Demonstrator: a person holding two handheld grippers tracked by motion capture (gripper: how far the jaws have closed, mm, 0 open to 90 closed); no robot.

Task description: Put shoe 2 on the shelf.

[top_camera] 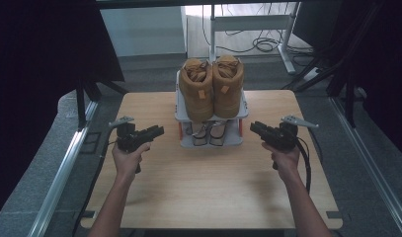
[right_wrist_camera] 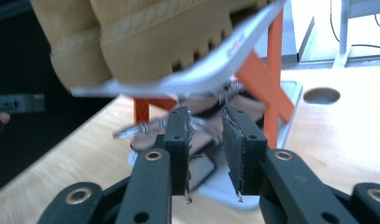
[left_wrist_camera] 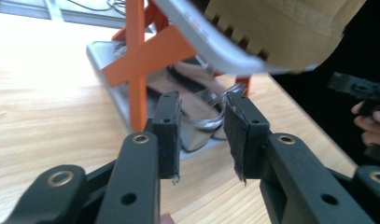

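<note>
A: From the high view we see the left gripper (top_camera: 158,131) and the right gripper (top_camera: 255,128) held level over the pale wooden table (top_camera: 208,197), one on each side of the small grey two-tier shoe rack with orange legs (top_camera: 243,106), and both pointing inward at it.

B: And the rack sits between our two claws, near each but touching neither. The pair of tan lace-up suede boots (top_camera: 211,86) stands on the upper tier, above and ahead of both sets of jaws.

A: What the high view barely gives us is the lower tier. The left gripper (left_wrist_camera: 201,135) view looks under the upper shelf: just beyond its jaw tips lie brown flat sandals with silvery straps (left_wrist_camera: 197,100), beside an orange cross-brace (left_wrist_camera: 141,56).

B: The right gripper (right_wrist_camera: 205,142) view shows the same sandals (right_wrist_camera: 178,128) from the opposite side, again just past the tips, with the boot soles (right_wrist_camera: 155,42) overhead.

A: How do our jaws stand?

B: Both pairs are partly apart, a moderate gap with nothing between the pads. The left view also catches the other hand (left_wrist_camera: 372,126) far off.
</note>
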